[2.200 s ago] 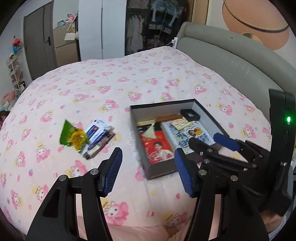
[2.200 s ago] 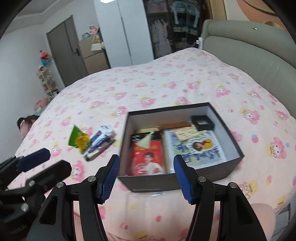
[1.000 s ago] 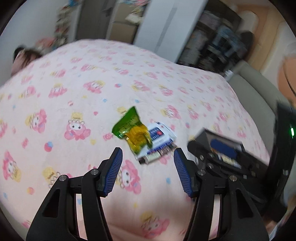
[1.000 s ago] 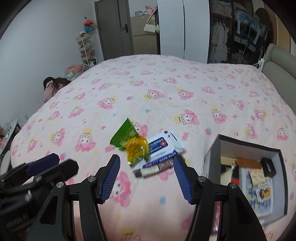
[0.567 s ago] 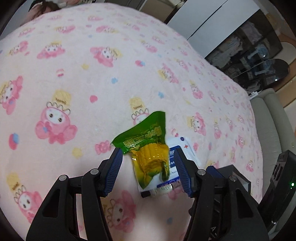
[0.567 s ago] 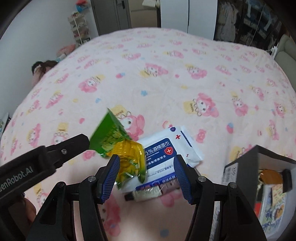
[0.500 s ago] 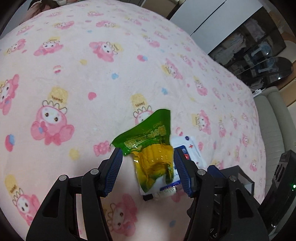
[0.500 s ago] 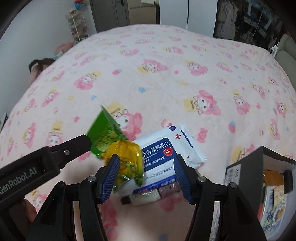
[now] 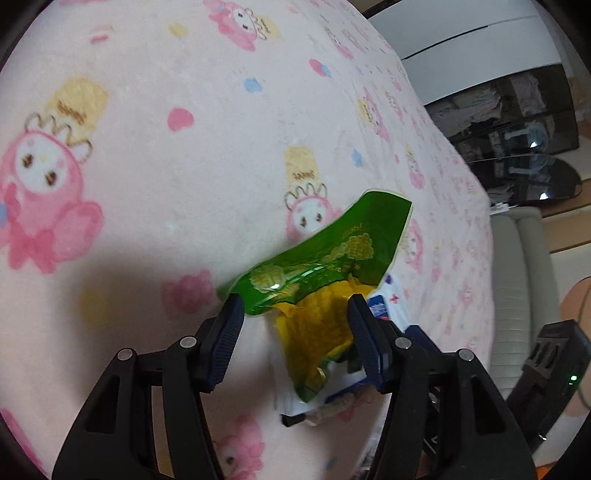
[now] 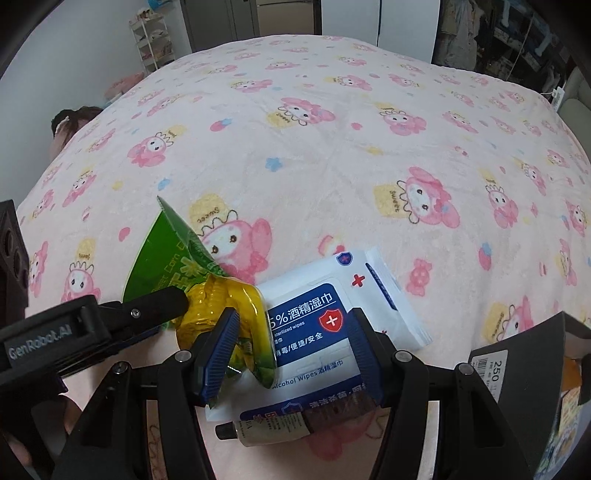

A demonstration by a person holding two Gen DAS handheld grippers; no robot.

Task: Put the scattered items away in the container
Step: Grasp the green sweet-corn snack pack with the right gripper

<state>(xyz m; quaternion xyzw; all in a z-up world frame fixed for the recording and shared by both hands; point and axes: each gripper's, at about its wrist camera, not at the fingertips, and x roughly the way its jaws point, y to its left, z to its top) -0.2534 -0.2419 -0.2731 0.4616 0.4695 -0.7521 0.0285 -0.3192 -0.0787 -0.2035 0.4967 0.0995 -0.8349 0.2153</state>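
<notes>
so the bed (image 10: pixel 369 129) fills pretty much everything, covered in a pink blanket with little cartoon bunny prints, soft and a bit lumpy. around it there's a white wardrobe (image 10: pixel 351 18), a grey door, a small shelf rack (image 10: pixel 151 44) against the wall and dark open shelving on the right, plus a grey padded headboard (image 9: pixel 517 277) in the left wrist view.

the black box (image 10: pixel 524 369) that everything goes into sits at the right edge of the right wrist view, with some stuff already visible inside, so i'd say the job is partly done. still out on the blanket, in one little pile just beside the box: a white and blue alcohol wipes pack (image 10: pixel 332 314), a green and yellow corn snack bag (image 10: pixel 207 291) lying over its left end, and a small tube (image 10: pixel 273 430) tucked along the pack's near edge. so three things left, looks like.

the left gripper (image 9: pixel 295 328) has its jaws apart, straddling the snack bag, pads not pressing yet. the right gripper (image 10: pixel 291 347) is also spread, down over the wipes pack with the bag's lower end by its left finger, nothing clamped. neither item is lifted yet.
</notes>
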